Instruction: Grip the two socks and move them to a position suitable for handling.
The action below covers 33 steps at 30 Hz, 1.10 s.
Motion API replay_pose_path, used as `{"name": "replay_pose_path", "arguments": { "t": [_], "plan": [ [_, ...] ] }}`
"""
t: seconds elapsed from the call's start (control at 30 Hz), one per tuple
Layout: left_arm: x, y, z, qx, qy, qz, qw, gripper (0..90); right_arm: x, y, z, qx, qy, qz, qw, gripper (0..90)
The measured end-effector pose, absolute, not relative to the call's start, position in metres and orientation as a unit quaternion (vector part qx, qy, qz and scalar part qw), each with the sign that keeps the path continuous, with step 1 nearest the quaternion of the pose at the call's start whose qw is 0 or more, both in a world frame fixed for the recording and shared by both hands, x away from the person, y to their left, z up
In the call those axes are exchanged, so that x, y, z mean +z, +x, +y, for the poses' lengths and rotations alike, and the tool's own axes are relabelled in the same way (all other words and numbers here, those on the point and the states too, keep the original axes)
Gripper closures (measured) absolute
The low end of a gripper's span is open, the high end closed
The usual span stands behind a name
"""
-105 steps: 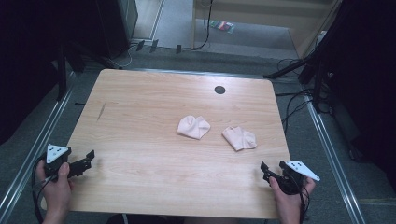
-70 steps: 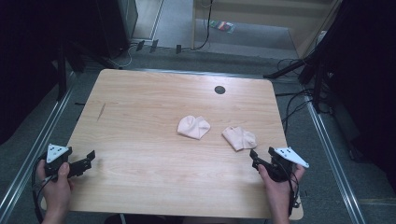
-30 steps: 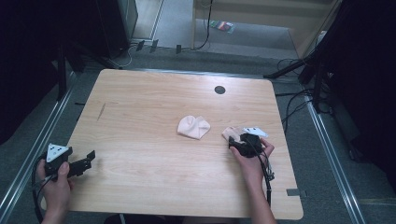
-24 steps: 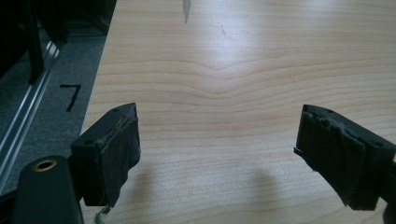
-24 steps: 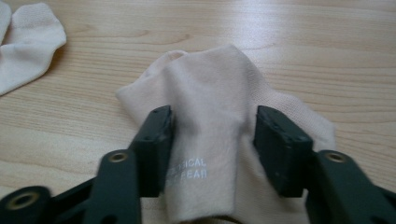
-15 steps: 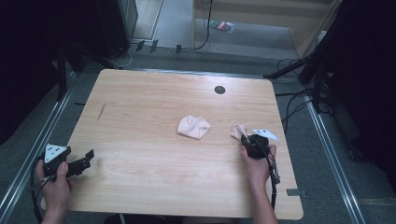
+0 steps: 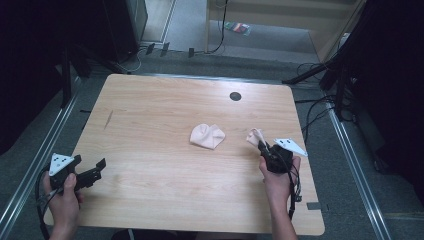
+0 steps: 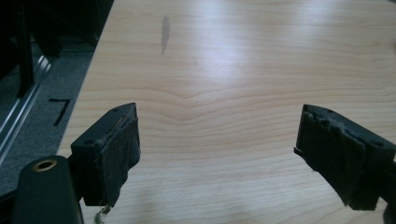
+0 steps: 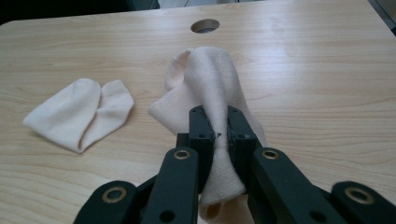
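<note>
The left gripper is resting at the near left corner of the wooden tabletop, its jaws standing wide apart with nothing between them. A folded cream sock is lying mid-table. Just right of it, the right gripper — jaws having just been closing — is pinching a second cream sock, bunching it upward off the wood.

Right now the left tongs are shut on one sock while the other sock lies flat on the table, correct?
Not quite: the right tongs are the ones shut on the held sock, as the right gripper view shows. The other sock does lie flat on the table.
</note>
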<state>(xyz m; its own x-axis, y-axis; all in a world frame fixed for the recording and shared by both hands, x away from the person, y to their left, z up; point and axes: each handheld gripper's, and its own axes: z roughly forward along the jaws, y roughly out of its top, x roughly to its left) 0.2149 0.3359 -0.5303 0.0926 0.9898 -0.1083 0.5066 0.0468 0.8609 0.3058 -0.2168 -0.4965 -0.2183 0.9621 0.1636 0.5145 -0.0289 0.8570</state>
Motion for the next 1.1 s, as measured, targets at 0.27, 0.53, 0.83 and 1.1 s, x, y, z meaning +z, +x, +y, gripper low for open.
{"name": "replay_pose_path", "arguments": {
  "t": [0.27,0.53,0.83,1.1],
  "plan": [
    [-0.517,0.225,0.301,0.289,0.642,0.572,0.421,13.9,-0.484,0.282,-0.192,0.442,0.553,0.656,0.261,84.2],
    [-0.504,0.236,0.261,0.276,0.662,0.54,0.44,13.9,-0.481,0.267,-0.156,0.443,0.533,0.675,0.253,84.1],
    [-0.497,0.243,0.223,0.247,0.667,0.523,0.469,13.9,-0.493,0.26,-0.125,0.446,0.512,0.699,0.226,84.1],
    [-0.508,0.234,0.202,0.237,0.696,0.49,0.468,13.9,-0.512,0.253,-0.102,0.431,0.492,0.727,0.211,83.9]
  ]
}}
